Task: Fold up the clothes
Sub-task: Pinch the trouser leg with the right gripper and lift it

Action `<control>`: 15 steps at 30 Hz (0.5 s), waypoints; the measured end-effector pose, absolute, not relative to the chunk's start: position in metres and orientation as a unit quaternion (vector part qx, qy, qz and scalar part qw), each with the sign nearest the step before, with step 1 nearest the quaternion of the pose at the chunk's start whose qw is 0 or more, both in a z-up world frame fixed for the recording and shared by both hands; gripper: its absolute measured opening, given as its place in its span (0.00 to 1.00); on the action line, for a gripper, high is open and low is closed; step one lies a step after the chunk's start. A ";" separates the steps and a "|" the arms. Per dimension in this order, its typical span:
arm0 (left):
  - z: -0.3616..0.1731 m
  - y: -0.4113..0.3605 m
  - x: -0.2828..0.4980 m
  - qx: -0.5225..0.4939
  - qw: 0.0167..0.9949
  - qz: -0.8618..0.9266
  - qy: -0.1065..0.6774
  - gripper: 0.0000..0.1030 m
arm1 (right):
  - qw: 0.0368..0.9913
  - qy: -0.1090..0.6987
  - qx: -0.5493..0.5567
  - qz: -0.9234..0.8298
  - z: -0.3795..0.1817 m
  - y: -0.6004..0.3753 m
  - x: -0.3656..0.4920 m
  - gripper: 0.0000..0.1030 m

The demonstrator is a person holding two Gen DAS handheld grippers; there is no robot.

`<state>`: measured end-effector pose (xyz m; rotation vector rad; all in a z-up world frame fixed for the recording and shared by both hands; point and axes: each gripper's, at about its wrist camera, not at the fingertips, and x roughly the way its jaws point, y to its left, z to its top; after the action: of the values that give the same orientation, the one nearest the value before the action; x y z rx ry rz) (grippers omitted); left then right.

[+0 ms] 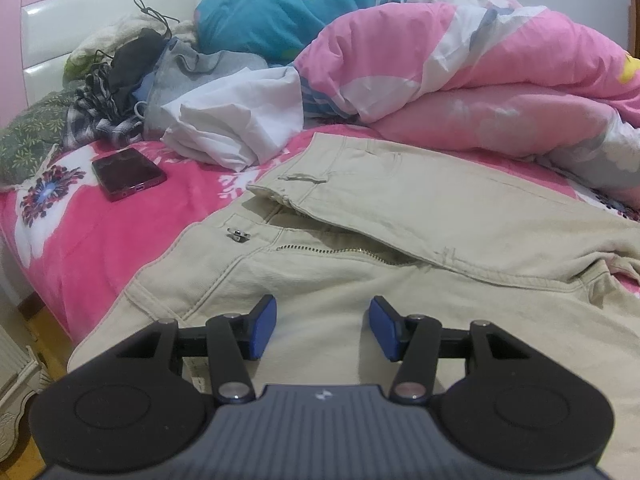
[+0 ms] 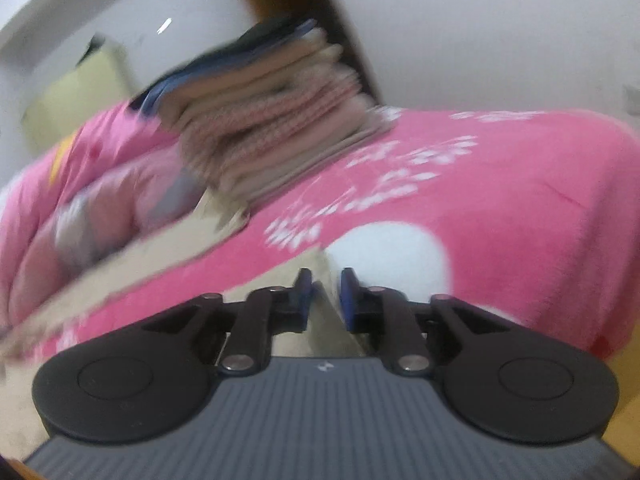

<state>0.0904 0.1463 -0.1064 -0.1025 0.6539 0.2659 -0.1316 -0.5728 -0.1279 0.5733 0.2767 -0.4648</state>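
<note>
Beige trousers point(image 1: 400, 208) lie spread on the pink bed, fly unzipped and waistband toward the left. My left gripper point(image 1: 322, 320) hovers open just above the trousers' hip area, with nothing between its blue pads point(image 1: 266, 328). The right wrist view is blurred. In it my right gripper point(image 2: 325, 292) sits low over the end of a beige trouser leg point(image 2: 316, 336) near the bed's edge. Its jaws stand a narrow gap apart, the fabric's edge runs through that gap, and the pads do not visibly press on it.
A dark phone point(image 1: 128, 174) lies on the pink sheet point(image 2: 500, 200) left of the trousers. Behind are a white garment point(image 1: 240, 128), a heap of unfolded clothes point(image 1: 112, 92), a pink duvet point(image 1: 480, 80) and a blue pillow point(image 1: 288, 8). A stack of folded clothes point(image 2: 272, 120) stands further along the bed.
</note>
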 end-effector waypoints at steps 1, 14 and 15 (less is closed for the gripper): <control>-0.107 0.146 0.090 -0.049 0.937 0.130 0.320 0.52 | 0.914 0.116 0.304 -0.243 -0.130 -0.578 -0.143 0.21; -0.105 0.144 0.093 -0.046 0.934 0.136 0.326 0.53 | 0.674 0.020 0.733 -0.090 -0.283 -0.553 -0.236 0.58; -0.105 0.145 0.094 -0.048 0.934 0.136 0.327 0.53 | 0.658 0.008 0.750 -0.071 -0.290 -0.547 -0.232 0.58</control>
<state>0.0935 0.1447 -0.1050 -0.0983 0.6689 0.2780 -0.2323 -0.5471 -0.2903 1.6981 0.0188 -0.1599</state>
